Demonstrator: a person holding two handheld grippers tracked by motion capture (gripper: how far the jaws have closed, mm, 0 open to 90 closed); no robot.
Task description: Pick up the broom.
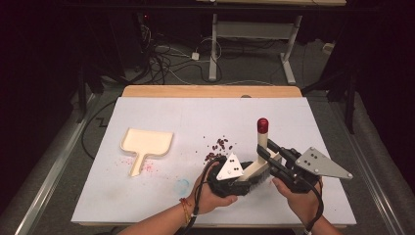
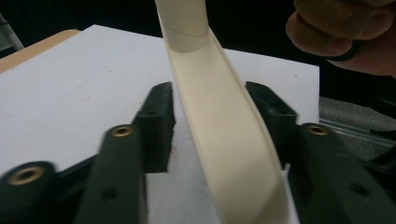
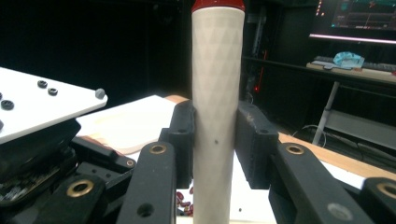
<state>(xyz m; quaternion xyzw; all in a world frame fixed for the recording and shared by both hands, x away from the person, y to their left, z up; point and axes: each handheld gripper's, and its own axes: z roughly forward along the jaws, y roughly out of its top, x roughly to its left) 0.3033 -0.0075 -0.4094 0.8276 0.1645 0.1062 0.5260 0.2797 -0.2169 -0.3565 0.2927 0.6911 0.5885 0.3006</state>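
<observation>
A brush with a cream handle [image 1: 263,140], a red tip and black bristles [image 1: 255,184] stands tilted over the white table [image 1: 195,112]. My right gripper [image 1: 267,152] is shut on the handle [image 3: 217,93], one pad pressed on each side [image 3: 215,140]. My left gripper [image 1: 246,177] reaches in from the left at the brush's head. In the left gripper view the curved cream back of the brush [image 2: 224,135] lies between the jaws [image 2: 210,112]. The right pad meets it and a thin gap shows at the left pad [image 2: 159,121]. Dark red beans [image 1: 219,146] lie scattered just behind the grippers.
A cream dustpan [image 1: 145,145] lies flat at the table's left, handle toward me, with pink stains beside it. The table's wooden far edge [image 1: 210,91] borders a dark floor with cables and desk legs. The right hand [image 2: 345,32] shows in the left gripper view.
</observation>
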